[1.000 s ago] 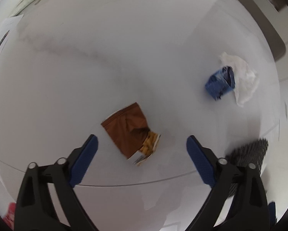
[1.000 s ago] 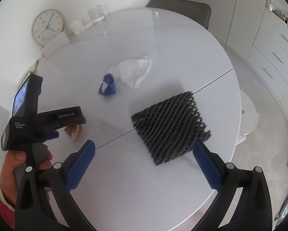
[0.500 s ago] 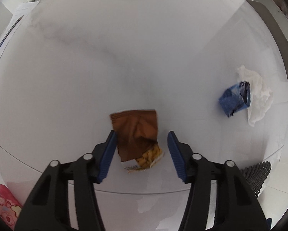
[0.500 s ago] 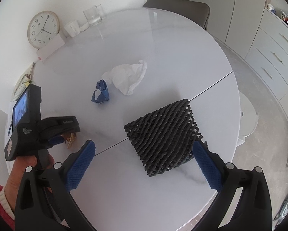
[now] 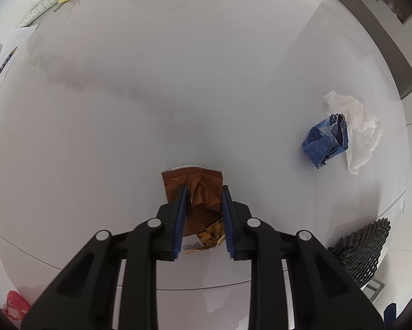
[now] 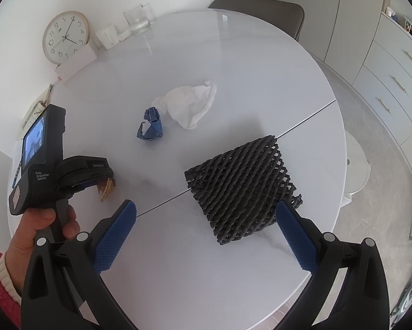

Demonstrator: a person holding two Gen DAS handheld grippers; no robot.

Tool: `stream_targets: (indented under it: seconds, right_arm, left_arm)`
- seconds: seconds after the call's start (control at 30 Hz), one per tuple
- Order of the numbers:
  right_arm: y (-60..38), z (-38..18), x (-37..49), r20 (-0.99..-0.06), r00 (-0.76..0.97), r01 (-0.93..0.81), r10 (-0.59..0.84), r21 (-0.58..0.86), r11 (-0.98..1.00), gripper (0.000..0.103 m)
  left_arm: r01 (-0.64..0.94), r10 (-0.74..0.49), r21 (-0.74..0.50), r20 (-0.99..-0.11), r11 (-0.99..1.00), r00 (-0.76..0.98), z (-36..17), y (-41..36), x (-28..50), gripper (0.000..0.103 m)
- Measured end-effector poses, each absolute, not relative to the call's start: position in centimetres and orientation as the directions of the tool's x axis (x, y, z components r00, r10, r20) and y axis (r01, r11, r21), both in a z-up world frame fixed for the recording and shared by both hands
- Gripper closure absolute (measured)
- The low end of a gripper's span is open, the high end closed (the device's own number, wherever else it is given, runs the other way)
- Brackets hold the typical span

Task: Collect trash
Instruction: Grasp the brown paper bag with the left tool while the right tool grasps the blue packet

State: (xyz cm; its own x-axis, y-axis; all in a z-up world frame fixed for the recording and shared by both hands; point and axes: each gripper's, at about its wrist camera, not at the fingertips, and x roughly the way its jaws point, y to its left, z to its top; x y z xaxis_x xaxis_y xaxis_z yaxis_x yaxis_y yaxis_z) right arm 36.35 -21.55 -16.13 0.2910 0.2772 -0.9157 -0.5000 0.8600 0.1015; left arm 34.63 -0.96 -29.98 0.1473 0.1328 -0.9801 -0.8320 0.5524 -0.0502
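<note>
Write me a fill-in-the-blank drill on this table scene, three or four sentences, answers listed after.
1. The left gripper, whose jaws have just been closing, has the ______ snack wrapper between its pads.
2. The crumpled blue wrapper lies right beside a white ______.
3. The right gripper hangs with its jaws ______ above the black foam net.
4. A round ______ leans on the wall behind the table.

Answers: brown; tissue; open; clock
</note>
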Motion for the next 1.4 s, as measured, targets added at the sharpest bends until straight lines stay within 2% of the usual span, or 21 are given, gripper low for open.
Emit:
stream_targets:
  seconds: [0.37, 0.73, 1.13, 1.2, 1.23, 1.33, 1.4]
  right_arm:
    - [-20.1, -16.2, 36.2, -0.915, 0.283, -0.514, 0.288, 0.109, 0.851, 0.003]
    - [-10.0, -20.4, 39.2, -0.915, 0.204, -0.54, 0.348, 0.191, 0.82, 0.003]
    - [-3.6, -26.3, 42.5, -0.962, 0.219, -0.451, 0.16, 0.046, 0.892, 0.026]
    - [-3.4, -26.7, 42.4, -0.966, 0.219, -0.44, 0.141, 0.031, 0.897, 0.039]
    - [-3.4, -26.8, 42.3, -0.966, 0.223, -0.437, 0.132, 0.022, 0.899, 0.041]
    - [-3.2, -26.6, 42.2, -0.964, 0.247, -0.439, 0.101, -0.019, 0.898, 0.064]
    - [-3.5, -26.4, 42.1, -0.963, 0.246, -0.43, 0.11, -0.007, 0.903, 0.068]
  left_arm:
    - [-0.791, 0.121, -0.061, -0.978, 0.609, 0.169, -30.5, 0.0, 34.2, 0.084]
    - [-0.658, 0.116, -0.052, -0.971, 0.751, 0.209, -30.8, 1.0, 35.6, 0.085]
    - [-0.595, 0.112, -0.061, -0.962, 0.802, 0.25, -31.2, 4.7, 35.1, 0.085]
    - [-0.587, 0.11, -0.062, -0.961, 0.807, 0.254, -31.1, 5.0, 35.2, 0.085]
    - [-0.583, 0.111, -0.061, -0.961, 0.81, 0.255, -31.2, 5.0, 35.3, 0.085]
    - [-0.573, 0.108, -0.063, -0.96, 0.817, 0.259, -31.3, 4.9, 35.8, 0.085]
    - [-0.571, 0.108, -0.065, -0.958, 0.818, 0.264, -30.9, 5.5, 36.0, 0.085]
